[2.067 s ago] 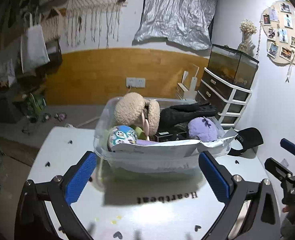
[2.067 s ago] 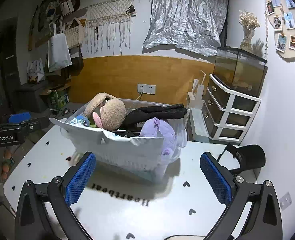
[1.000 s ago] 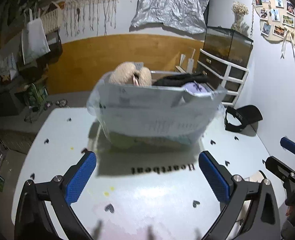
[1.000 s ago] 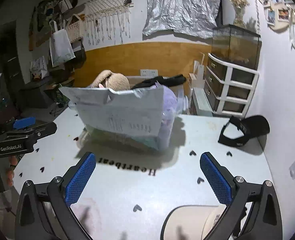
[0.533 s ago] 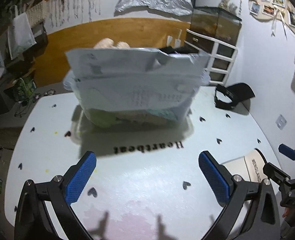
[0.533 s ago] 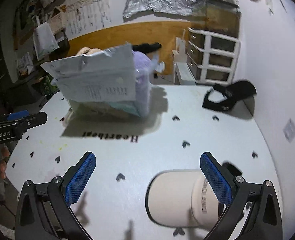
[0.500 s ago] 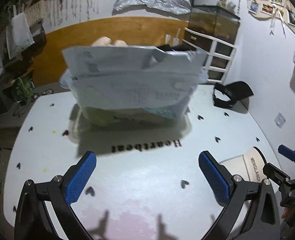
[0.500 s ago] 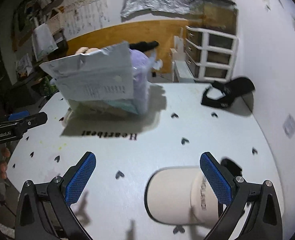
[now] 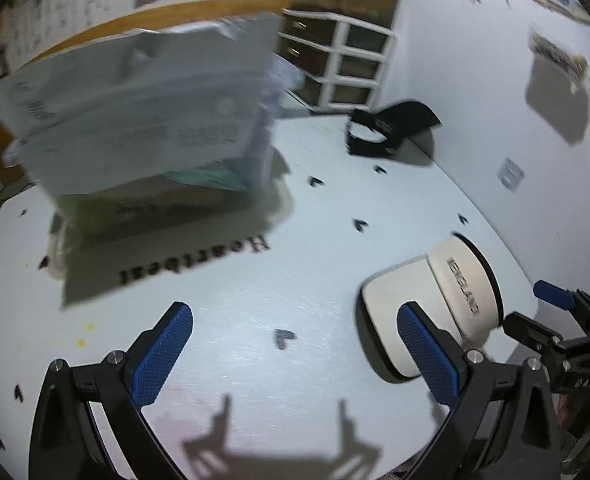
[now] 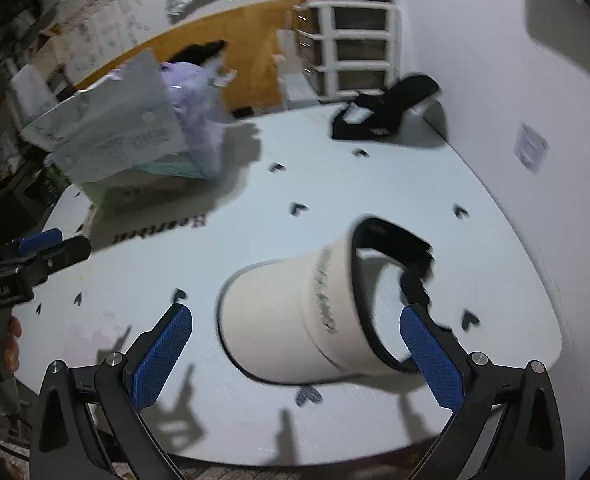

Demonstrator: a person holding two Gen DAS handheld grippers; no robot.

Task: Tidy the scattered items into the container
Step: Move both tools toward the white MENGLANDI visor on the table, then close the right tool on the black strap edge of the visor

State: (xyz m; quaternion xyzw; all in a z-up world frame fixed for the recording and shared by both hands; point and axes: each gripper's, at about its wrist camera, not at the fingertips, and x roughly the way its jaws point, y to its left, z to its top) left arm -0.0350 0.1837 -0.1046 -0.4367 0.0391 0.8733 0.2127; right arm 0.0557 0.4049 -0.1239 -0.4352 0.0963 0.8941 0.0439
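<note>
Both grippers are held low over the white table [image 10: 495, 240], jaws spread wide and holding nothing: the right gripper [image 10: 295, 356] tilts down with the cream visor [image 10: 295, 320] between its fingers, while the left gripper [image 9: 295, 356] hovers beside it, the stuffed container [image 9: 147, 120] well beyond.

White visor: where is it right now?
The white visor lies on the table, between the open fingers of the right gripper in the right wrist view. The black visor lies beyond it near the wall.
</note>
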